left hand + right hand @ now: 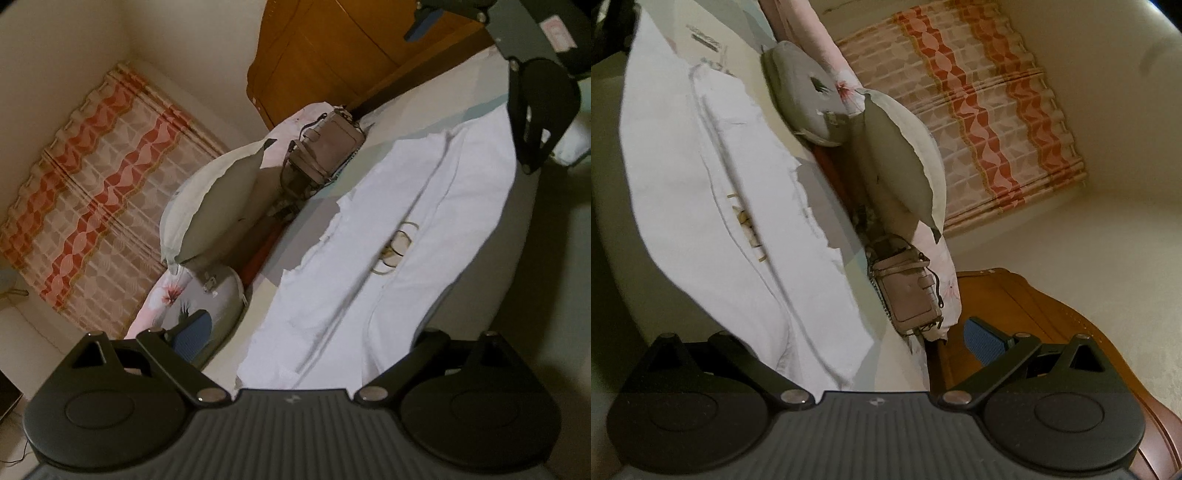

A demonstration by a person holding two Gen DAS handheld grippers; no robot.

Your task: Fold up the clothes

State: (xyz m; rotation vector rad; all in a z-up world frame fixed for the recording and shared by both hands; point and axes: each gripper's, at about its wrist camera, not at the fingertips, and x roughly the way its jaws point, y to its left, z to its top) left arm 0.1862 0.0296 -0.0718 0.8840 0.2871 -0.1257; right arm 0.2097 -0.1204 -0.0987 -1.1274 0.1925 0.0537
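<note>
On the bed [373, 122] beside a pink leather handbag [325, 147], we see a white garment [369, 266] spread flat; both jaws open wide, empty.

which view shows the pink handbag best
The right wrist view: the pink handbag sits close and large there, its front panel, strap and trim all readable, lying beside the white garment. The left wrist view also shows the handbag, but farther off, smaller and partly in shadow.

White shirt [388, 236], orange-and-cream wavy-striped curtain [99, 192], taupe handbag [328, 147]
</note>
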